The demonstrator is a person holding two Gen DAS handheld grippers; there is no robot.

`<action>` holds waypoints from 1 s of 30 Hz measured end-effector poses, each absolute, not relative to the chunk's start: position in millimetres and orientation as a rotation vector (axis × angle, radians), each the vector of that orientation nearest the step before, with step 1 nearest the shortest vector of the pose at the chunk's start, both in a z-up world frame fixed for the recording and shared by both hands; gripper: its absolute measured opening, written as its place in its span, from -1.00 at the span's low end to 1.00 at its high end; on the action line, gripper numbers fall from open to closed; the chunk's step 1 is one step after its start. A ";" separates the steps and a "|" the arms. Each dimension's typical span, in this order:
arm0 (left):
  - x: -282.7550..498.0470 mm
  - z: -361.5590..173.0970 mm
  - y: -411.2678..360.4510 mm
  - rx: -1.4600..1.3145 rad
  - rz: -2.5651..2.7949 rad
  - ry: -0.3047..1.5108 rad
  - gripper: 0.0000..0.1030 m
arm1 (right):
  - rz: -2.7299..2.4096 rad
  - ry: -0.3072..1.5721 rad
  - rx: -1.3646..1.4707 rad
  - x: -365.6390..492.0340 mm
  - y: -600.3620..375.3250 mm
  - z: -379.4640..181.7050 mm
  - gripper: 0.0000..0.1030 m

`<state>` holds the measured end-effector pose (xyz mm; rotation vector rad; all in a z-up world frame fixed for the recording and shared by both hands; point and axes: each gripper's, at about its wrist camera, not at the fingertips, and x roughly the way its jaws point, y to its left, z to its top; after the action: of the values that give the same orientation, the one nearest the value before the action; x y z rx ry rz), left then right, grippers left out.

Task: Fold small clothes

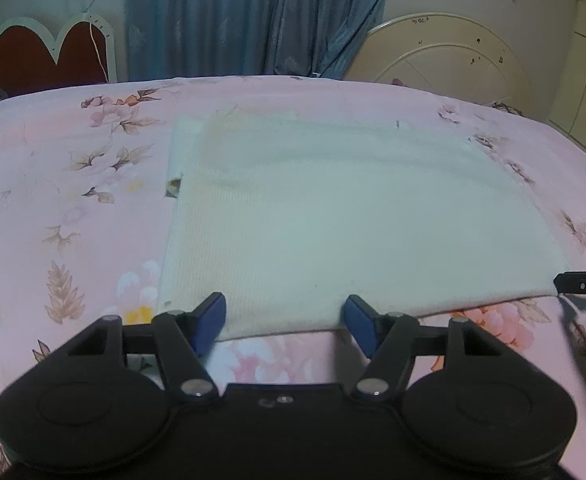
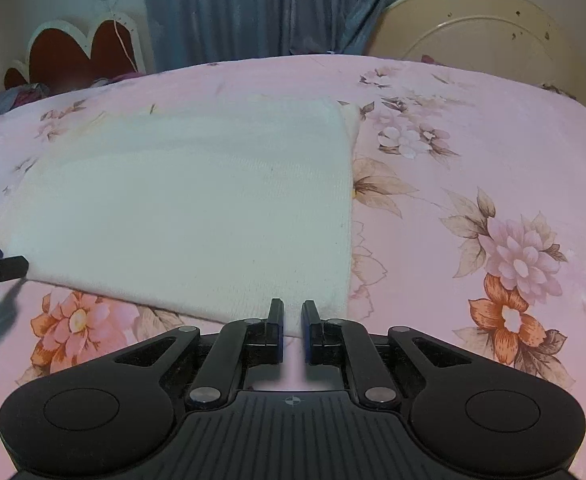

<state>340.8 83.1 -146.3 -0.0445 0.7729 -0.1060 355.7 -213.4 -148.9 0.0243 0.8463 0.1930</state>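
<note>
Left hand-held gripper: jaws spread wide, nothing between them, blue pads standing either side of the near hem of the cream garment, toward its left end; whether the pads touch the cloth cannot be told. Right hand-held gripper: jaws drawn close but a narrow gap remains, set at the near hem by the garment's right corner; no cloth is visibly pinched between them.

The garment lies flat on the bed's pink floral sheet, roughly a rectangle, apparently folded at least once already, since a second layer shows along the far and left edges; a small dark mark or hole sits at its left edge. The surface is a fine ribbed knit.

Handling, as a judgement: light, soft and limp, no stiffness to hold a shape; it will sag between two grips and should be lifted at both near corners together; the knit should grip well in the pads, though the layers may slide apart unless all are taken in one pinch; the soft bedding beneath will give when the pads press down.

Beyond the bed: a blue curtain, a red heart-shaped headboard, a cream round panel.
</note>
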 end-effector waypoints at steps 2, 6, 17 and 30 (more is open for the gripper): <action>341.2 -146.3 84.6 -0.056 -0.101 0.773 0.28 | 0.195 0.846 0.031 355.8 -215.7 -149.9 -0.85; 341.9 -145.6 85.8 -0.068 -0.094 0.775 0.28 | 0.191 0.850 0.037 352.7 -218.1 -149.4 -0.85; 336.9 -138.1 105.4 -0.126 -0.061 0.785 0.28 | 0.200 0.863 0.035 350.1 -223.0 -148.8 -0.85; 319.2 -175.3 146.8 -0.875 0.036 0.599 0.19 | 0.321 0.726 0.283 368.1 -213.7 -97.6 -0.84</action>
<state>319.2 146.8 -175.3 -0.8748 0.5991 0.0360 368.1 -213.7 -97.6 0.2828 0.7264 0.3213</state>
